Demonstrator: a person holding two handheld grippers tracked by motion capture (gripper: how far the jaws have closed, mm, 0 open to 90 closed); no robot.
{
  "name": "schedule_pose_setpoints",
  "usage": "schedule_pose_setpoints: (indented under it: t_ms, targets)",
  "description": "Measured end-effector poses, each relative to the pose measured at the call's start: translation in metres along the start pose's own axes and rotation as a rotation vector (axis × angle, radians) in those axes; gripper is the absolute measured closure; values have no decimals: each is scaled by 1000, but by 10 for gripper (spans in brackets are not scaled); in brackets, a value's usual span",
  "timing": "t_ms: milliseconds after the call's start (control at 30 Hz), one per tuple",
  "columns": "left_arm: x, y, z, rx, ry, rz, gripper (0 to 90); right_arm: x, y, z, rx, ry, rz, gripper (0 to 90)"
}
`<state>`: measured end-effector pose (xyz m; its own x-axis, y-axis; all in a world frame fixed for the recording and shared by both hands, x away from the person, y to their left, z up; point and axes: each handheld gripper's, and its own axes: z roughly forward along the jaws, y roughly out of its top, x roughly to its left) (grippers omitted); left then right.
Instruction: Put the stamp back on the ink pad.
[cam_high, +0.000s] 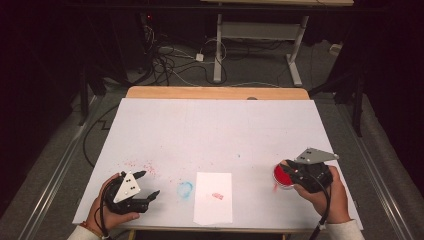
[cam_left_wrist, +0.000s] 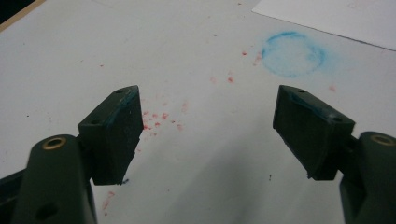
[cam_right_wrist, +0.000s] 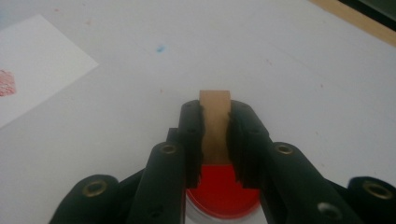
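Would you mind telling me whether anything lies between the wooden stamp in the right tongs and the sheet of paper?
Nothing visible does. The right tongs hold the stamp over the red ink pad; only bare, stained table cover separates it from the paper.

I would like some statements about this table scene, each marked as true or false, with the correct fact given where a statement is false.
1. The left gripper is open and holds nothing. True.
2. The right gripper is shut on a blue block. False: it is shut on a tan wooden block.
3. The right gripper is above a round red ink pad. True.
4. The small white paper sheet is blank. False: it bears a red stamp mark.
5. A blue ring mark lies on the table cover ahead of the left gripper. True.
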<state>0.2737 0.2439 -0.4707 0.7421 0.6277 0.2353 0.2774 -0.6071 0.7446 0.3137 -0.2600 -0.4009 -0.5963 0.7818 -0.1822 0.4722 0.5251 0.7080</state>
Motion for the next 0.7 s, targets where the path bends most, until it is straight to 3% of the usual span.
schedule_pose_setpoints:
  t_ms: [367,700]
  targets:
    - [-1,0,1,4,-2,0,236,-8,-16,26,99,7,23,759]
    - [-1,-1,0,9,-2,1,236,-10,-20,40,145,22,33,758]
